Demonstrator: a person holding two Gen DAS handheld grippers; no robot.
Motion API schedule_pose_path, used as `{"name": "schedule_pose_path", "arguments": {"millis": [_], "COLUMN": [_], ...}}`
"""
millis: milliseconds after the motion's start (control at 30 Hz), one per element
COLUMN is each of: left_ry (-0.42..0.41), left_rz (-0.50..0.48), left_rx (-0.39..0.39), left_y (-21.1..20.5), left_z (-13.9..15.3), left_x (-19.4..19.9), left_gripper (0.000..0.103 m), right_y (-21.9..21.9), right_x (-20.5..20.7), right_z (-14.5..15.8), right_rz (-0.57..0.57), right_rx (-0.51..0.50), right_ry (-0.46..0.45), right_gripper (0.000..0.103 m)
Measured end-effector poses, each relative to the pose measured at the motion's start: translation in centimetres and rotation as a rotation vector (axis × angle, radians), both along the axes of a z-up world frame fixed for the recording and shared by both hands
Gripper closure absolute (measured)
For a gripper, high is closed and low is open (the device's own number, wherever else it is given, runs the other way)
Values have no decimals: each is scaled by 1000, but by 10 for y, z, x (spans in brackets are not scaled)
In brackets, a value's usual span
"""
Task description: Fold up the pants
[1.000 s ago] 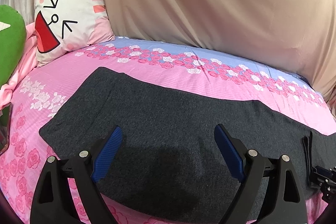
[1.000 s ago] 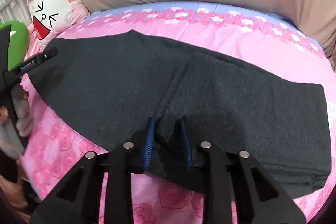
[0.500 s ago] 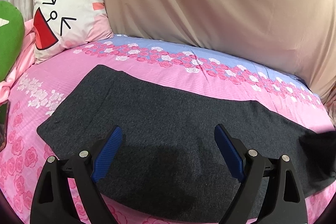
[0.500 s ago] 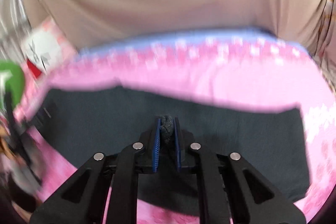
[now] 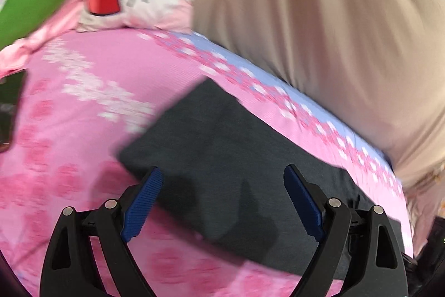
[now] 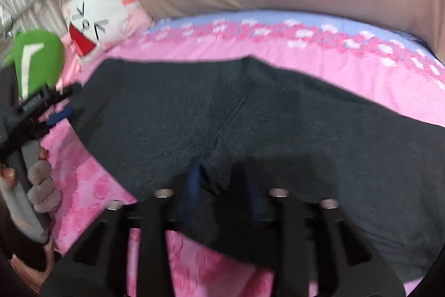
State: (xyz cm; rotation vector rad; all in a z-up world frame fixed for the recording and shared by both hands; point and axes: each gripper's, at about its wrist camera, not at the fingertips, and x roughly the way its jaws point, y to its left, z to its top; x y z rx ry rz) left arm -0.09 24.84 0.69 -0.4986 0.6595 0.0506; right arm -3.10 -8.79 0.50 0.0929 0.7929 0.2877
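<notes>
Dark grey pants (image 6: 278,130) flat on pink floral bed (image 6: 347,66). My left tongs (image 5: 222,202) spread wide over leg end, empty. My right tongs (image 6: 222,185) blurred at crotch seam: grip unclear. Risk: bunching, crooked fold.

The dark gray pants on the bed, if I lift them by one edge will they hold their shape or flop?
The pants would probably flop: they lie flat against the pink bedspread, following its surface like soft knit. Their matte, fuzzy texture suggests they would grip rather than slip. They are likely light, so the open left gripper could drag a whole leg.
</notes>
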Motion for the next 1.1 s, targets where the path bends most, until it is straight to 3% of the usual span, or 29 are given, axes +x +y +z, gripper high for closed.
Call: {"name": "schedule_pose_path", "arguments": {"millis": [133,233,300,433,533,567,600,633,667,767,900,1100], "left_ry": [7,50,84,137,163,162,171,178,174,85,-31,-136], "left_rz": [107,124,125,91,97,92,92,117,120,68,-34,-191], "left_rx": [-101,-200,-214,-239,-177,-178,-165,-121,-88,-96,-10,109], "left_y": [45,63,59,46,32,30,24,20,16,-2,-55,-149], "left_z": [-4,-19,-27,-36,-33,-34,-33,-30,-24,8,66,117], "left_x": [-12,-8,-2,19,37,39,43,43,44,39,34,29], "left_gripper": [16,16,16,16,18,28,50,82,88,90,90,90], "right_y": [-29,-54,-71,-93,-99,-102,-103,-104,-105,-107,-109,-113], "right_x": [-28,-37,-42,-55,-60,-62,-63,-63,-64,-64,-65,-71], "right_z": [3,-4,-7,-4,-3,-2,-2,-1,-1,-2,-1,1], "right_rz": [-83,-136,-178,-224,-236,-238,-238,-238,-230,-221,-210,-196], "right_rx": [-84,-71,-20,20,77,94,108,117,133,154,172,212], "right_ry": [-87,-59,-35,-71,-104,-115,-123,-128,-133,-130,-141,-174], "right_gripper": [38,37,37,37,35,30,28,28,28,26,25,23]}}
